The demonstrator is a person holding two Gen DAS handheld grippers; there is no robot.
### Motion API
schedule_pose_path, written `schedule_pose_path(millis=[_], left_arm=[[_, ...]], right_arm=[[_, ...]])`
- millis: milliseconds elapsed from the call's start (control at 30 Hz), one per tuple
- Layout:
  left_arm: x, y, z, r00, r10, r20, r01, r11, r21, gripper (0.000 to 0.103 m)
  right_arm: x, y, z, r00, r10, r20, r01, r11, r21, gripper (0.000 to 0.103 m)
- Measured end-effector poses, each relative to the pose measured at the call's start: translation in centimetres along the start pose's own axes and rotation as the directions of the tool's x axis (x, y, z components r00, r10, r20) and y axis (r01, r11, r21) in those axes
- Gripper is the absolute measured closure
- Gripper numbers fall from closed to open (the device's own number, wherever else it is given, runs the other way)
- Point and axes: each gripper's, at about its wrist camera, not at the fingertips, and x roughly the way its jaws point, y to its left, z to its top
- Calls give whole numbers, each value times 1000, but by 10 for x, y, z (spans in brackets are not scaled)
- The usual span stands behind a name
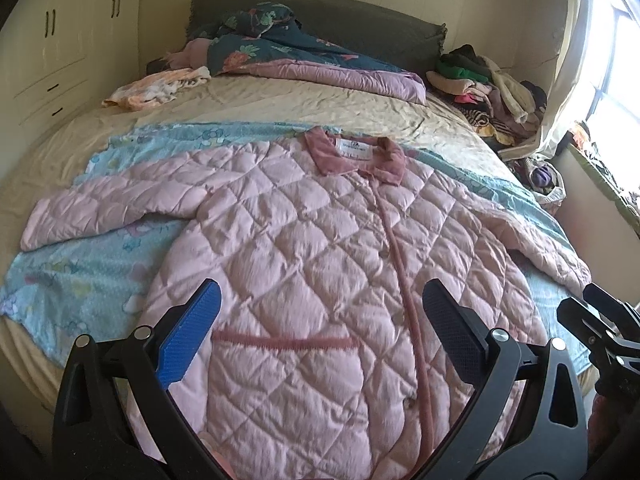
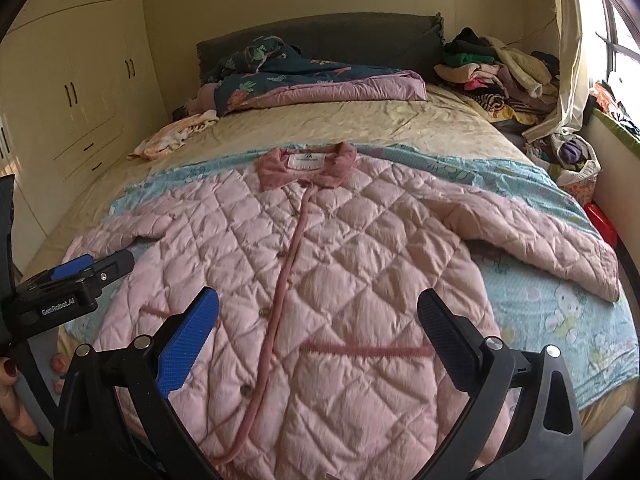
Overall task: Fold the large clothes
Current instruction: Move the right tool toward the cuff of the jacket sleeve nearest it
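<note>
My left hand-held gripper (image 1: 320,328) hovers over the lower front of the jacket, fingers spread apart, nothing held. My right hand-held gripper (image 2: 318,334) likewise: fingers apart, empty, above the hem area near the right pocket trim. Step in hand, as I judge it: garment laid out, first fold not yet begun. Next move likely calls for taking one sleeve (image 2: 532,236) near its cuff and bringing it across the body; the padding will resist a sharp crease, so a firm pinch through the full thickness seems needed. The pink quilted jacket (image 1: 312,240) lies face up and buttoned on a light-blue printed sheet (image 2: 560,308) on the bed (image 1: 320,100), darker pink collar (image 1: 356,152) towards the headboard, both sleeves spread outward. A heap of other clothes (image 2: 496,76) sits at the far right corner.
</note>
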Motion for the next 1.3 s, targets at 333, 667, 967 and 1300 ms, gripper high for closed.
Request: schedule_pose_path(millis=[333, 667, 967, 1300], left_arm=[[13, -7, 26, 1000, -13, -5, 13, 1000, 3, 8], [33, -22, 52, 1000, -29, -10, 29, 1000, 4, 8], [67, -48, 68, 998, -49, -48, 51, 998, 33, 8], [104, -77, 82, 995, -66, -77, 70, 996, 55, 8]], right_arm=[[12, -12, 25, 1000, -17, 8, 16, 999, 35, 4], [25, -36, 42, 999, -50, 13, 49, 994, 102, 4], [37, -74, 54, 993, -117, 12, 114, 979, 170, 4], [52, -129, 63, 981, -193, 2, 185, 948, 260, 4]])
